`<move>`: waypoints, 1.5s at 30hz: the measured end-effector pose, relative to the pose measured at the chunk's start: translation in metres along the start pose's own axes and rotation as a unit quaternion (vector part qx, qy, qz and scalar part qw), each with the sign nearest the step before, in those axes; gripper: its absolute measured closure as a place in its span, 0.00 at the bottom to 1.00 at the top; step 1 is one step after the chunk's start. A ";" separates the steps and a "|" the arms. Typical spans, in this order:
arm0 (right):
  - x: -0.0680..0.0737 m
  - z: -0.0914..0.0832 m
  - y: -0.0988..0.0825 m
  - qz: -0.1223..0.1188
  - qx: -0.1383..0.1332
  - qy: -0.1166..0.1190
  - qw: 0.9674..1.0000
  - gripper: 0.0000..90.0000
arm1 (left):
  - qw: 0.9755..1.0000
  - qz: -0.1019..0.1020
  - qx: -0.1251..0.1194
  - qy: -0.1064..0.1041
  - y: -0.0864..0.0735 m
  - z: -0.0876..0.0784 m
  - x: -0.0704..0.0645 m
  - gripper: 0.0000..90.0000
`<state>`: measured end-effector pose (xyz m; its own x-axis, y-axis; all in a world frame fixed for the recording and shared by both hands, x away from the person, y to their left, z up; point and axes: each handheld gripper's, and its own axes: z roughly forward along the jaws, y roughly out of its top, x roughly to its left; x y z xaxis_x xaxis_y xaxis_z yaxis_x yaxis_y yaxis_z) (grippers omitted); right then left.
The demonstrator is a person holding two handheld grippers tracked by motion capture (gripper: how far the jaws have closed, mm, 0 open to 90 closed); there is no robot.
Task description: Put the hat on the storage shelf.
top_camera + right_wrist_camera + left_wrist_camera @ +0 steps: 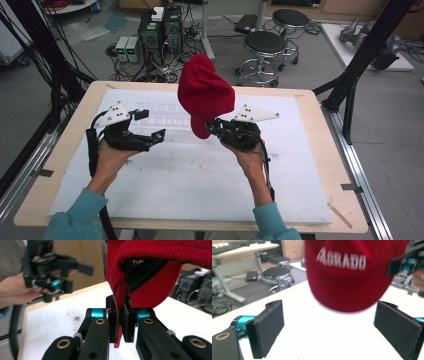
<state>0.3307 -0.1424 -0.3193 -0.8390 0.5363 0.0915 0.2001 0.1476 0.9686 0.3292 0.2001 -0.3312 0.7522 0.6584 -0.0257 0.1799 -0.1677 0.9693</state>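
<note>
A red cap with white lettering hangs in the air above the white board. My right gripper is shut on its lower edge; in the right gripper view the red fabric is pinched between the two pads. My left gripper is held to the left of the cap, apart from it. Its jaws stand wide open with nothing between them, and the cap hangs beyond them.
The white board lies on a wooden table. Black frame posts rise at the right, and cables hang at the left. Behind the table stand stools and computer cases on the floor.
</note>
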 end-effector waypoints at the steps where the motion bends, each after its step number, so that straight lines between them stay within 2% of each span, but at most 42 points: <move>1: 0.000 0.000 0.000 0.000 0.000 0.000 1.000 0.95 | 1.000 0.001 -0.001 0.002 -0.004 -0.003 0.002 0.11; 2: -0.002 0.001 0.000 -0.003 0.000 -0.013 1.000 0.95 | 1.000 -0.002 0.001 0.008 -0.011 -0.009 0.005 0.11; 4: -0.003 0.002 0.000 -0.001 -0.001 -0.020 1.000 0.95 | 1.000 -0.007 0.006 0.016 -0.023 -0.017 0.010 0.11; 9: -0.009 0.005 -0.002 -0.005 -0.001 -0.052 0.999 0.95 | 0.999 -0.004 0.021 0.035 -0.057 -0.042 0.019 0.11; 11: -0.012 0.005 -0.003 -0.010 -0.002 -0.063 0.998 0.95 | 0.999 -0.011 0.020 0.036 -0.071 -0.054 0.023 0.11; 15: -0.019 0.008 -0.005 -0.003 -0.002 -0.083 0.997 0.95 | 0.998 -0.025 0.016 0.048 -0.096 -0.072 0.028 0.11; 19: -0.026 0.013 -0.008 -0.002 -0.007 -0.100 0.995 0.95 | 0.998 -0.029 0.008 0.061 -0.113 -0.085 0.030 0.11; 22: -0.033 0.018 -0.011 0.005 -0.002 -0.115 0.993 0.95 | 0.998 -0.031 0.008 0.063 -0.121 -0.089 0.031 0.11; 33: -0.049 0.030 -0.021 0.016 -0.002 -0.137 0.990 0.95 | 0.997 -0.042 0.004 0.067 -0.144 -0.098 0.030 0.11; 35: -0.051 0.032 -0.022 0.020 -0.004 -0.137 0.990 0.95 | 0.997 -0.038 -0.009 0.068 -0.145 -0.101 0.029 0.11; 37: -0.052 0.033 -0.023 0.023 -0.005 -0.139 0.990 0.95 | 0.997 -0.041 -0.009 0.065 -0.146 -0.101 0.028 0.11; 42: -0.054 0.036 -0.025 0.028 -0.005 -0.142 0.989 0.95 | 0.997 -0.031 -0.008 0.070 -0.146 -0.101 0.026 0.12; 45: -0.056 0.038 -0.027 0.032 -0.005 -0.144 0.989 0.95 | 0.997 -0.036 -0.008 0.073 -0.146 -0.101 0.026 0.12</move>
<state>0.3920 -0.1448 -0.3595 -0.6450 0.7595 0.0847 0.2415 0.0975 0.9655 0.2587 0.3159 -0.4484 0.6373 0.7683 -0.0600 0.2182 -0.1053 0.9702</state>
